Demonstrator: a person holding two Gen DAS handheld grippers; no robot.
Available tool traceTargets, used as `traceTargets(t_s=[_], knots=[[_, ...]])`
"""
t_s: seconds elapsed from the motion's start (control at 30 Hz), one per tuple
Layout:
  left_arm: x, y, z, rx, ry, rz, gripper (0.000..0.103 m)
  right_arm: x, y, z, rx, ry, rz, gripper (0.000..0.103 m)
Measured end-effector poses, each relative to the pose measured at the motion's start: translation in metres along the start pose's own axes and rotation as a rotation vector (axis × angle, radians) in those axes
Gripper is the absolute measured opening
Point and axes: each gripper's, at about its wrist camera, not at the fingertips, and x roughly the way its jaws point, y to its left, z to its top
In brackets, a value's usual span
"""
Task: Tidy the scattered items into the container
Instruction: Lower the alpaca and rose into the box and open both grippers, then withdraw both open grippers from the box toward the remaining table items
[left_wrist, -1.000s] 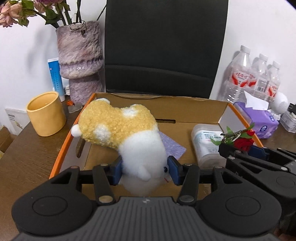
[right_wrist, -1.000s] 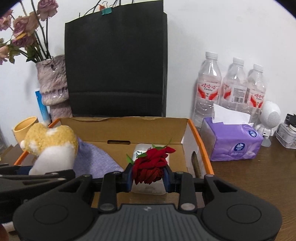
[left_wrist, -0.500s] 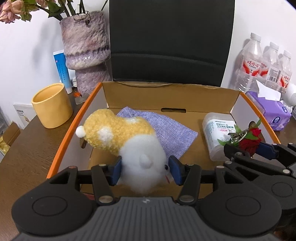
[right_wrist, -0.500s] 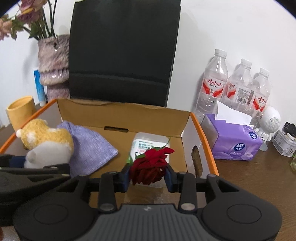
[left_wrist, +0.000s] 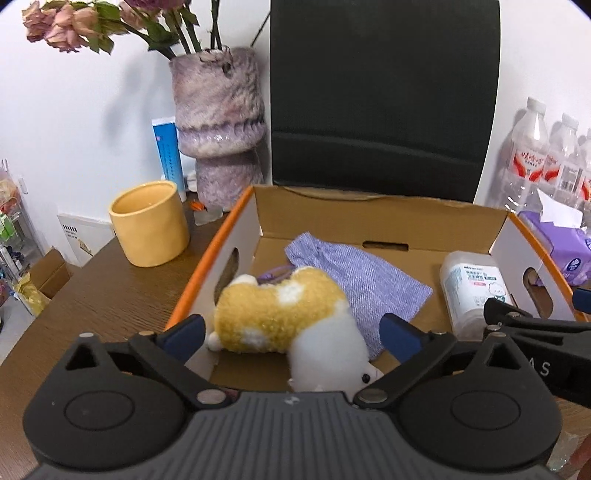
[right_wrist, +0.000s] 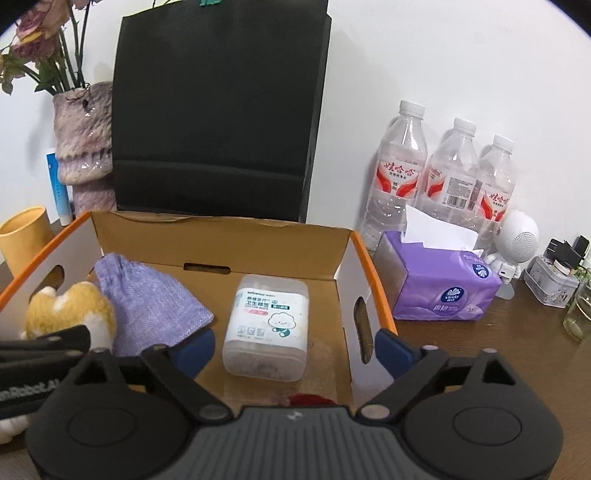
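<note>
Tongs let go over the cardboard box

We see both tongs spread wide, their jaws having just been opening; neither is pressing on anything. Between the fingers of the left tongs (left_wrist: 291, 332) lies a plush toy (left_wrist: 284, 321), yellow and white. It sits clear of both blue pads, in the near left part of the cardboard box (left_wrist: 384, 218), its long axis running across the gap, the white end towards the right finger. The toy partly covers a purple cloth pouch (left_wrist: 369, 280).

The right tongs (right_wrist: 295, 349) hang over the near right part of the same box. Just beyond their fingers a clear plastic tub (right_wrist: 267, 325) lies lengthwise, pointing away. A red rose (right_wrist: 310, 399) shows only as a sliver below, at the edge of the tongs' body. We judge it has dropped inside, but most of it is hidden, so we cannot tell how it lies.

Both items seem delivered; each hand can simply lift away.
</note>
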Motion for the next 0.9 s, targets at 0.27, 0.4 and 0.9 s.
traceTargets(t_s=[0.27,0.4,0.9], knots=[[-0.0059,0.0015,-0.0013,0.011,-0.022,0.003,0.103,-0.0008,-0.0004,0.0011,0.001,0.001,0.014,0.103],[-0.0055,0.0022,-0.0019,0.012,-0.021,0.002,0.103,0.0003,-0.0014,0.001,0.005,0.006,0.023,0.103],[-0.0073,0.0027,-0.0041,0.008,-0.013,-0.001,0.103,0.0015,-0.0009,0.0005,0.009,0.012,0.031,0.103]])
